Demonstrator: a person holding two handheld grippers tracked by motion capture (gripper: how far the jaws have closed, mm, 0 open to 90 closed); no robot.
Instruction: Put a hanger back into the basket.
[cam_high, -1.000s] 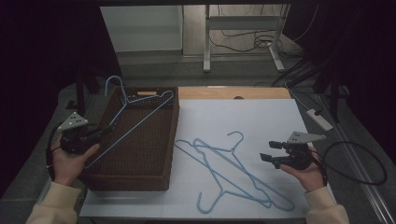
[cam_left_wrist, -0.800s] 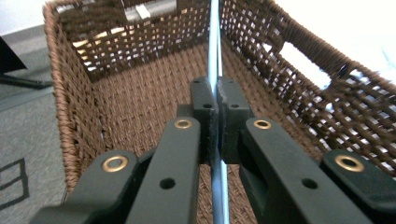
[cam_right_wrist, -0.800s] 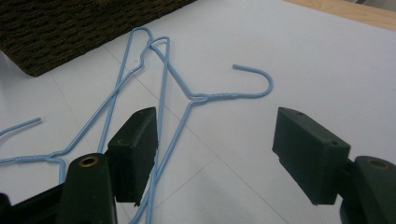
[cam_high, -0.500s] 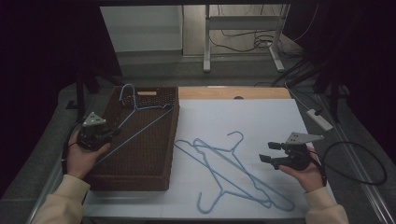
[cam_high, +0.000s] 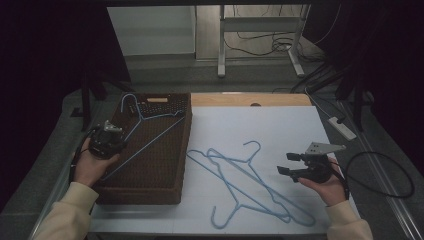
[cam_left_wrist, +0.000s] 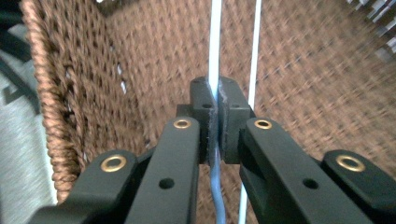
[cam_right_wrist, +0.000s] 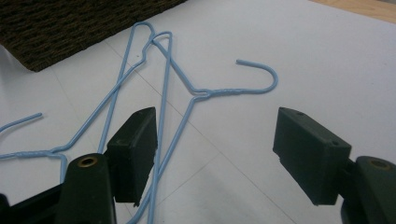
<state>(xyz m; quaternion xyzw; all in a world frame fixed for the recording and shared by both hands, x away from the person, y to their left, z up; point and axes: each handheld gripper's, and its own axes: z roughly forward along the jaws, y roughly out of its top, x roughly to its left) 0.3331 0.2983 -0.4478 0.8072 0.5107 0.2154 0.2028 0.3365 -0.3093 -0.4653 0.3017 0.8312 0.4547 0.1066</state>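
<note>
1. At the left of the high view, the left claw (cam_high: 111, 141) is clamping a blue wire hanger (cam_high: 145, 131) by one thin rod, holding it slantwise in the woven brown basket (cam_high: 182, 150).
2. Judged light, springy and slick; gripping near a corner is steadying it.
3. At lower right, the right claw (cam_high: 290, 163) is gaping above two more hangers (cam_high: 240, 185) on the white counter (cam_high: 280, 125).

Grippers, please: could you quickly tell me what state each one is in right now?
Left gripper: shut on a blue wire hanger over the brown woven basket.
Right gripper: open, holding nothing, above the two hangers on the table.
</note>
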